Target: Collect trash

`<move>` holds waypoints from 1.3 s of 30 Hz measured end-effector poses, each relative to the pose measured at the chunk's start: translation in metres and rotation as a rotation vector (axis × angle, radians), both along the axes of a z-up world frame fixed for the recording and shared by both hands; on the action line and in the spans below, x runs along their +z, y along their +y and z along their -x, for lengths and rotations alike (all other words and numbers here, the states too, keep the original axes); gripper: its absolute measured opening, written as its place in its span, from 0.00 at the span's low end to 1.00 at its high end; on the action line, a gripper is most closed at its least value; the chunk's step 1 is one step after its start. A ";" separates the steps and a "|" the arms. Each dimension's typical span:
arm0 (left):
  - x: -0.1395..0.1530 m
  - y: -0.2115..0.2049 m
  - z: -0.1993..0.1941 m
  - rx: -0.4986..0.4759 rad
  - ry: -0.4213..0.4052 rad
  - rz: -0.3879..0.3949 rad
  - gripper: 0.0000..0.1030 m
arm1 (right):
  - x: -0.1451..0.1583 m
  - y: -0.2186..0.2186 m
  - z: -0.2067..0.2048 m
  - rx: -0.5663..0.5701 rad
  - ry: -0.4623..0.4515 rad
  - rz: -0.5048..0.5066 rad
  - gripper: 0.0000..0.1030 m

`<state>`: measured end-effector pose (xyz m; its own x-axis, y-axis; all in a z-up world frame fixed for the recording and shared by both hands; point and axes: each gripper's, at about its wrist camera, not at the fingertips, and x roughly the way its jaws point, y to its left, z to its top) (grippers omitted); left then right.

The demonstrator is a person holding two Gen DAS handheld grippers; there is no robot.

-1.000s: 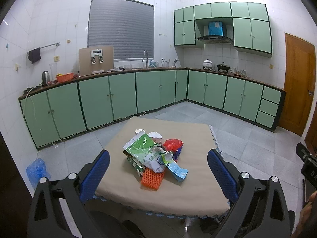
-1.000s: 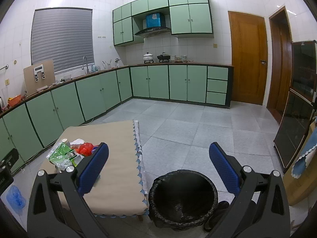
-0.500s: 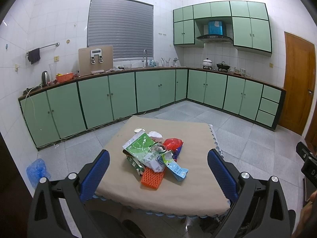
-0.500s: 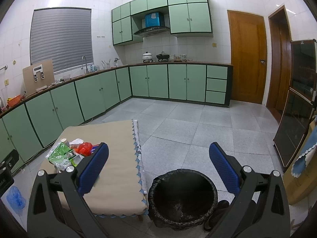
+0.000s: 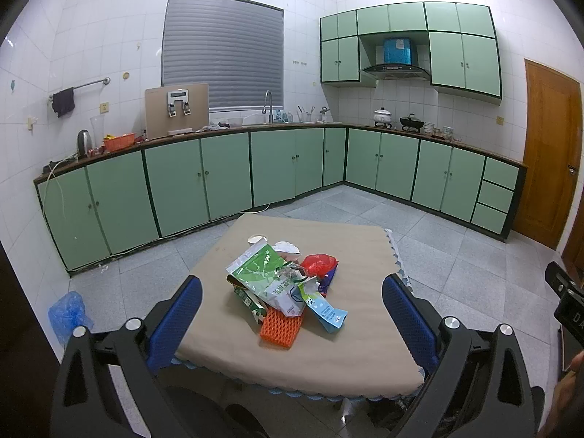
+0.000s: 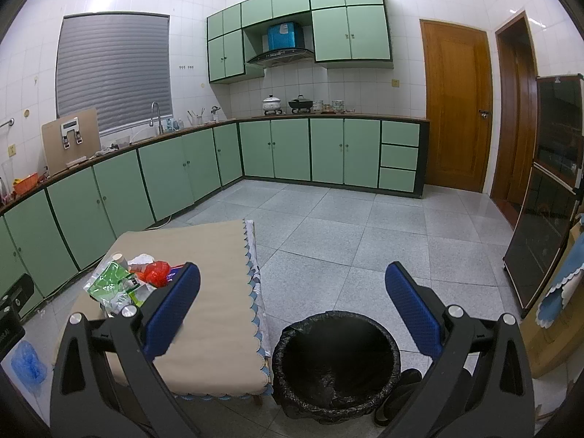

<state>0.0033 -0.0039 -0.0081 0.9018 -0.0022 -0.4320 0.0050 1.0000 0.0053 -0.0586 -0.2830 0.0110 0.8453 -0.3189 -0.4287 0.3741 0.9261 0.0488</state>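
A pile of trash lies on a low table with a beige cloth: a green and white packet, an orange foam net, a red plastic bag, a light blue wrapper and a paper cup. My left gripper is open and empty, held in front of and above the pile. My right gripper is open and empty above a black-lined trash bin on the floor right of the table. The pile shows at left there.
Green cabinets line the far walls under a counter with a sink. A blue plastic bag lies on the floor at left. A wooden door and a dark glass cabinet stand at right. The floor is grey tile.
Both grippers have drifted only slightly; the views are nearly the same. Nothing was taken hold of or let go.
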 end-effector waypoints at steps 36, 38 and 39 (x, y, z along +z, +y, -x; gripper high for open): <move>-0.002 0.004 -0.001 0.006 0.005 0.009 0.94 | -0.001 0.006 -0.004 0.007 0.009 0.008 0.95; -0.002 0.004 -0.002 0.007 0.008 0.007 0.94 | -0.001 0.006 -0.004 0.008 0.010 0.010 0.95; -0.002 0.006 -0.002 0.007 0.009 0.008 0.94 | -0.002 0.007 -0.005 0.009 0.011 0.010 0.95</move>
<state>0.0050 0.0016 -0.0102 0.8978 0.0004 -0.4404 -0.0015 1.0000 -0.0022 -0.0539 -0.2762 0.0093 0.8432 -0.3157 -0.4351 0.3665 0.9297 0.0357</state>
